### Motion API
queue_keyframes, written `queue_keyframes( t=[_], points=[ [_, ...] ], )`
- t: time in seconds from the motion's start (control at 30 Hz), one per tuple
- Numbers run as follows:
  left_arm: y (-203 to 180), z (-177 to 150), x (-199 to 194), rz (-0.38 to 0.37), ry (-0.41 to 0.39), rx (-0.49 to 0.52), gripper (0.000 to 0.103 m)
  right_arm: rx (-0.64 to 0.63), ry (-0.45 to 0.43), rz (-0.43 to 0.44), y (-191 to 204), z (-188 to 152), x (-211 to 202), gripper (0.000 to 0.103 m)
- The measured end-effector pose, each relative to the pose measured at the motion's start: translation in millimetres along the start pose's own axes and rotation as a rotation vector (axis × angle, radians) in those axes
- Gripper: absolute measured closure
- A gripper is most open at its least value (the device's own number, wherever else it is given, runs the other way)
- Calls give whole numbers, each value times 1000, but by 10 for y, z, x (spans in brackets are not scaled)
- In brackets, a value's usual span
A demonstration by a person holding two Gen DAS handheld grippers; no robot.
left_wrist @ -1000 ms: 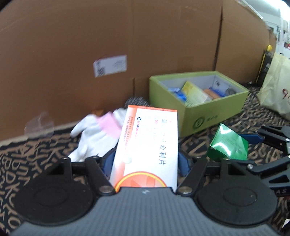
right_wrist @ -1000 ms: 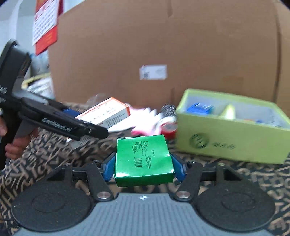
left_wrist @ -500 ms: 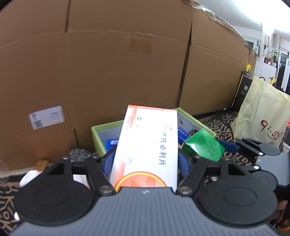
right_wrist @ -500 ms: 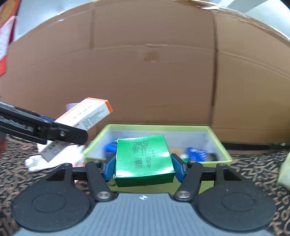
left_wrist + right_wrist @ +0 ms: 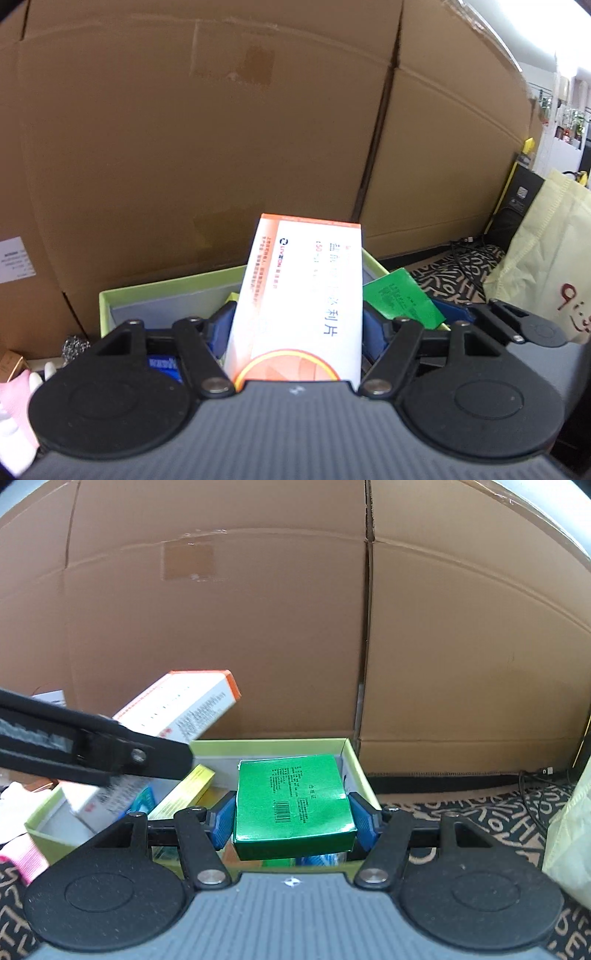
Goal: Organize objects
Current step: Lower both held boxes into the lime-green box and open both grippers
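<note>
2 loaded grippers [image 5: 295, 332] [image 5: 291, 812] tilted over green bin [image 5: 273, 743]

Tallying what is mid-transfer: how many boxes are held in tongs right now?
2: the white-and-orange box in the left tongs, the green box in the right tongs, both over the lime bin.

The white-and-orange box [image 5: 299, 295] bore Chinese characters ending "利片"; the green box [image 5: 291, 801] carried a barcode.
</note>
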State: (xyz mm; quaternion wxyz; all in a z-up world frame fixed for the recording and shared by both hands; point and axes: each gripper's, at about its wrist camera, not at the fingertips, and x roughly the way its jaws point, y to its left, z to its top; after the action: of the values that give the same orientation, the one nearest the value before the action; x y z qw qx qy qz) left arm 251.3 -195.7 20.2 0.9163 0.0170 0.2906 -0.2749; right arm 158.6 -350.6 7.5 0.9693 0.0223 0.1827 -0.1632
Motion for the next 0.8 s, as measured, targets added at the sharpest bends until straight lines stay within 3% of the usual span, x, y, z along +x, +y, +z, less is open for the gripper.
queue_keyframes(
  t=[0.07,0.13,0.2,0.4,0.57,0.67,0.8],
  points=[
    [10,3,113,-9,0,7,33,-3,-9,0,-6,19,52,36],
    [22,-25,219,-26,19,38,10,-21,-11,-2,-2,14,111,33],
    [33,-100,234,20,6,47,4,-55,16,-8,-3,-16,239,32],
    [248,-295,-60,7,-33,-14,1,-71,-1,-73,-14,-162,144,29],
    [358,-446,-575,15,-103,-38,0,-88,-98,-136,131,-170,-296,26],
    [415,-598,-907,55,-141,-15,0,-70,-175,-101,293,-201,-636,18],
    [619,-853,-1327,102,-156,-27,0,-47,-213,3,557,-307,-921,18]
  ],
)
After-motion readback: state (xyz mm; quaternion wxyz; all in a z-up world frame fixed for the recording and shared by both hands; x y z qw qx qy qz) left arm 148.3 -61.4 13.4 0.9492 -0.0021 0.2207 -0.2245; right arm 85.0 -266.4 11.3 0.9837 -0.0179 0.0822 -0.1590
